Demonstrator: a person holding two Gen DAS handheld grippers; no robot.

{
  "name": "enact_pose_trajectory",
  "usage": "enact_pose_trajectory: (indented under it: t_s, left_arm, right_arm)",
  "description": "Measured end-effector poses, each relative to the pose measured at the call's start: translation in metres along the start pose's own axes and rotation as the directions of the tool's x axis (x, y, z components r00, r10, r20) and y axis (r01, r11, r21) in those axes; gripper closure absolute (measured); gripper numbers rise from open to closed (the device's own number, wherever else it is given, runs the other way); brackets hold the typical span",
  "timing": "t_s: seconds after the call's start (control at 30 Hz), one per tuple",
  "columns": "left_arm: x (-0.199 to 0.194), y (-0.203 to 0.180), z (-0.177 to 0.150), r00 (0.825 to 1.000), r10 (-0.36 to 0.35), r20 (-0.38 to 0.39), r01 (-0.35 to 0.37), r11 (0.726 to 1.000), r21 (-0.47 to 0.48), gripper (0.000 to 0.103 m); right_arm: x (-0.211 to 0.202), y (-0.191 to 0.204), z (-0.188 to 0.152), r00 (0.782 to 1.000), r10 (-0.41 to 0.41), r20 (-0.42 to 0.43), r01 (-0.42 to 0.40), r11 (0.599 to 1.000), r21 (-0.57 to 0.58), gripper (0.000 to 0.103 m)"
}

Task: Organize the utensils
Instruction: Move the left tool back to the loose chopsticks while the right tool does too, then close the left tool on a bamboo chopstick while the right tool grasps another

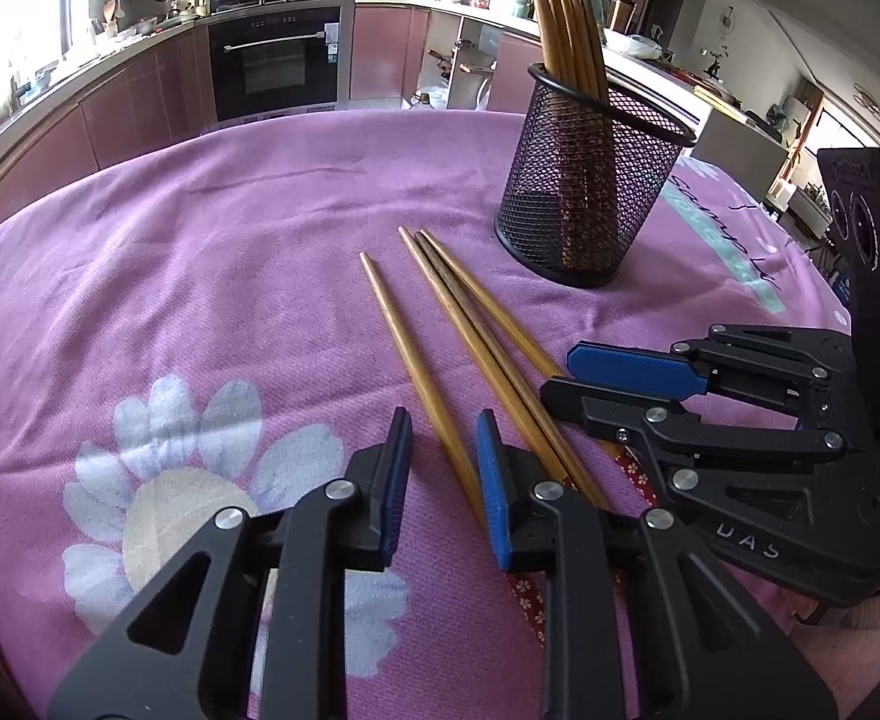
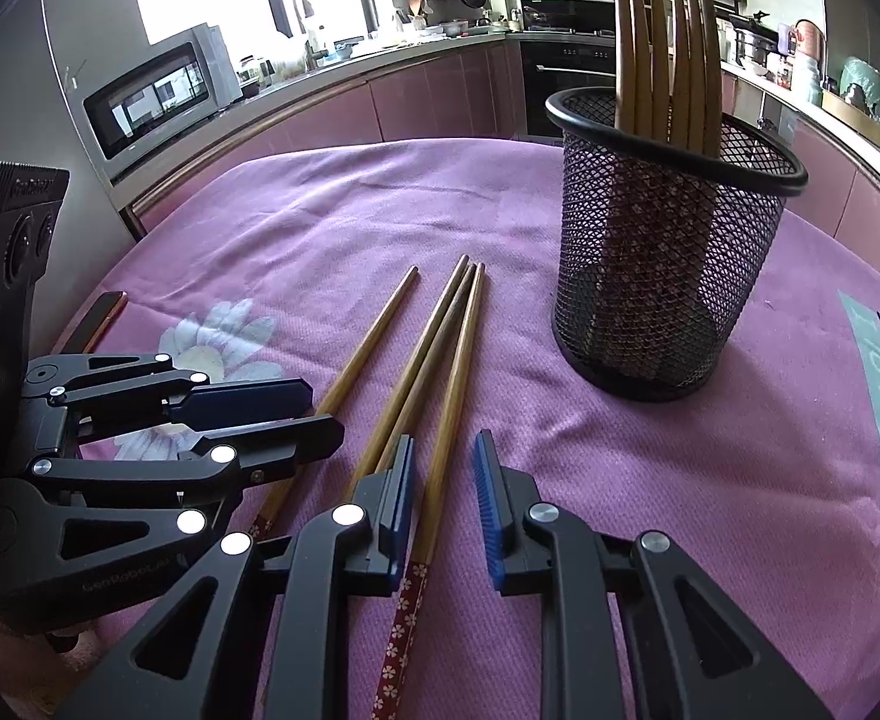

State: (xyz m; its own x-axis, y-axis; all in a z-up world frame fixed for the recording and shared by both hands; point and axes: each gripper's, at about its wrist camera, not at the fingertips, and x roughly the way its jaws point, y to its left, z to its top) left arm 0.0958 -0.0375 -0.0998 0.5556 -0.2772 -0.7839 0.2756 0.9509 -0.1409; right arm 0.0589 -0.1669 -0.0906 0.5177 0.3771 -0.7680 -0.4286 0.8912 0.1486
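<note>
- Picking up the loose chopsticks (image 2: 440,360) is the step I am in; four lie on the purple cloth (image 1: 200,252), tips toward the mesh cup (image 1: 586,198), which already stands upright with several sticks in it
- My left gripper (image 1: 442,468) straddles the leftmost stick (image 1: 416,372), jaws narrow, but I see a gap on both sides, so I judge nothing is gripped yet
- My right gripper (image 2: 442,480) straddles the rightmost stick (image 2: 454,396) near its patterned red end; its jaws are narrow too, one pad looks close to the wood, the other stands clear, so I would not call that a hold
- The two middle sticks (image 1: 469,324) lie touching each other, between my two grippers
- The cup sits near the stick tips, apart from them, to the right of the row
- Next I need each pair of jaws to pinch fully on its own stick without catching the neighbour, then lift, tip the stick upright and drop it point-down into the cup
- My worry is a thin round stick rolling out of the pads as they meet
</note>
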Motion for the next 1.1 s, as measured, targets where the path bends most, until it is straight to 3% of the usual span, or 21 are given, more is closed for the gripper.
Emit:
enact_pose_trajectory:
  t_s: [0.27,0.47,1.1]
  left_arm:
    - [0.002,-0.002,0.001,1.0,0.009,0.003,-0.009,1.0,-0.01,0.083]
    - [0.003,-0.001,0.001,1.0,0.008,0.003,-0.008,1.0,-0.023,0.09]
    - [-0.003,0.005,0.0,0.999,-0.033,0.012,0.034,0.997,-0.076,0.094]
  right_arm:
    - [0.001,-0.003,0.0,1.0,0.001,0.001,-0.001,1.0,0.014,0.095]
    - [0.001,-0.005,0.0,1.0,0.009,0.001,-0.009,1.0,0.028,0.096]
    - [-0.011,-0.017,0.0,0.997,0.074,0.027,-0.076,0.993,0.085,0.098]
